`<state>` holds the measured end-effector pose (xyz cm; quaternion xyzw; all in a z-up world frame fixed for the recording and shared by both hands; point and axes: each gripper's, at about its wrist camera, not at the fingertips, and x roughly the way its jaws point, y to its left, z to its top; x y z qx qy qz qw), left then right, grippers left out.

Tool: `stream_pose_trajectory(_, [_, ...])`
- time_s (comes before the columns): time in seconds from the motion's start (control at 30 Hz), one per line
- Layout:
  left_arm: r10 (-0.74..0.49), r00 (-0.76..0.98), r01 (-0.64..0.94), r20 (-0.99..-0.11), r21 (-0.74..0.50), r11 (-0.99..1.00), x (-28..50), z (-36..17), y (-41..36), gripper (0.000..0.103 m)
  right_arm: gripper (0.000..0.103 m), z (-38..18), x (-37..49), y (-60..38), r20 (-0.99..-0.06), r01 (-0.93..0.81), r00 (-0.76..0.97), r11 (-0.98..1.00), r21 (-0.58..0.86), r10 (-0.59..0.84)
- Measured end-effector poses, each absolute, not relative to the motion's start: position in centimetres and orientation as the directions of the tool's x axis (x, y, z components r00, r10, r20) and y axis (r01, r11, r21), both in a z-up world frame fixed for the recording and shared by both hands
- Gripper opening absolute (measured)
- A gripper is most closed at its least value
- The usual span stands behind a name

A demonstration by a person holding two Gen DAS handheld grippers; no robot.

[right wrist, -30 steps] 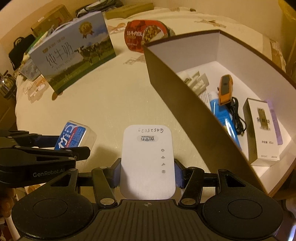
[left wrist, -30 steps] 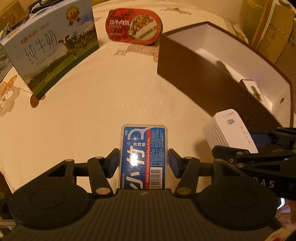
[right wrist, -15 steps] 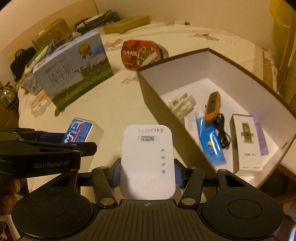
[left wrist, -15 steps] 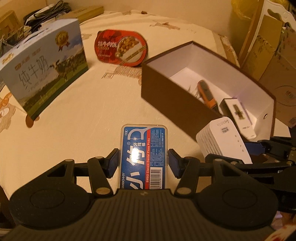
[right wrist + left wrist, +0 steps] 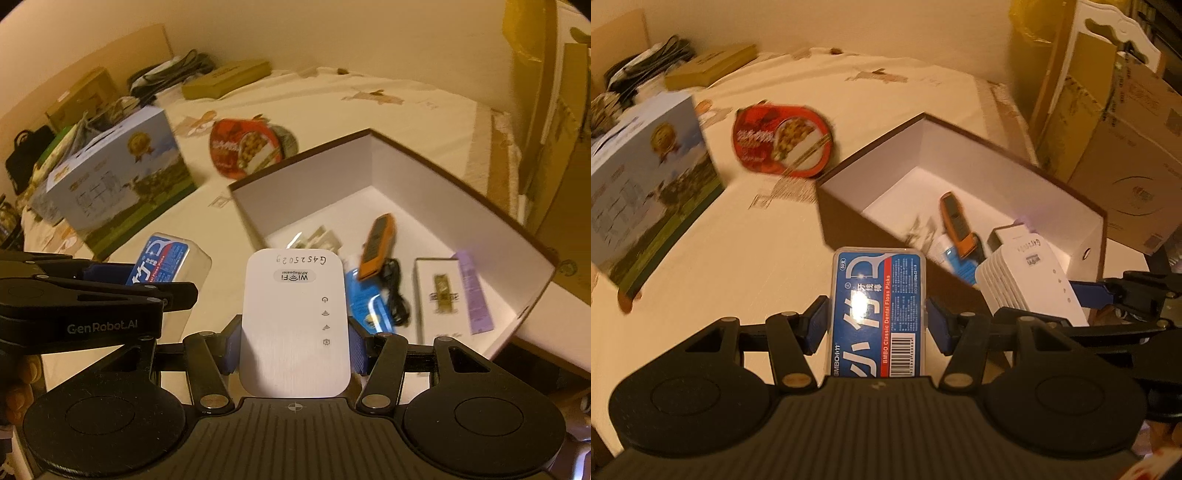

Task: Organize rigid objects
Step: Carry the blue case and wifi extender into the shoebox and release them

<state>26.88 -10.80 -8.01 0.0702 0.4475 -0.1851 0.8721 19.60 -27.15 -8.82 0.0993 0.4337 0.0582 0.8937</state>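
Left wrist view puts the milk carton [image 5: 650, 192] at far left on the cream-clothed surface [image 5: 746, 251], then the red oval food tin [image 5: 783, 142], then the left claw [image 5: 878, 325] pinching a blue dental floss pick case [image 5: 879, 310] by its long sides, held clear above the cloth just short of the near wall of the brown box [image 5: 960, 177]. Further right, the right claw [image 5: 293, 349] is clamped on a white WiFi repeater [image 5: 293, 325], also held clear of the cloth and hanging over the box's near rim. Inside the box already lie an orange handheld tool [image 5: 376, 245] with a black cable [image 5: 397, 291], a blue tube [image 5: 365, 306] and a white carton [image 5: 443, 295]. Both pieces look mid-carry toward the box, so the step in hand is transport. Next, I judge, each claw must clear the near wall, find bare floor at the box's left half, lower, then spread its jaws.
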Motion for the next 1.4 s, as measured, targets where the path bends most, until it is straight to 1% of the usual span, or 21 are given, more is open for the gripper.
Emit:
stream_pose_trajectory(0.33, [-0.297, 0.549, 0.456, -0.781, -0.018, 0.890, 30.8, -7.3, -15.1, 0.052, 0.053, -7.6, 22.4, -31.1, -0.738, 0.032, 0.661, 0.977, 0.210, 0.137])
stream_pose_trajectory(0.57, [-0.299, 0.542, 0.488, -0.785, 0.004, 0.873, 34.6, -8.0, -17.4, 0.052, 0.053, -8.5, 25.3, -33.8, -0.745, 0.073, 0.659, 0.977, 0.199, 0.103])
stream_pose_trajectory(0.97, [-0.247, 0.527, 0.521, -0.813, 0.080, 0.850, 41.1, -12.4, -20.9, 0.053, 0.053, -11.9, 31.3, -36.7, -0.767, 0.108, 0.640, 0.982, 0.155, 0.050])
stream_pose_trajectory(1.13, [-0.228, 0.529, 0.539, -0.818, 0.115, 0.834, 42.6, -14.2, -21.8, 0.053, 0.053, -13.6, 33.0, -37.5, -0.779, 0.117, 0.626, 0.983, 0.144, 0.039])
stream_pose_trajectory(1.4, [-0.214, 0.523, 0.556, -0.825, 0.139, 0.820, 44.1, -16.3, -22.9, 0.053, 0.053, -15.5, 34.4, -38.5, -0.793, 0.127, 0.608, 0.983, 0.136, 0.031])
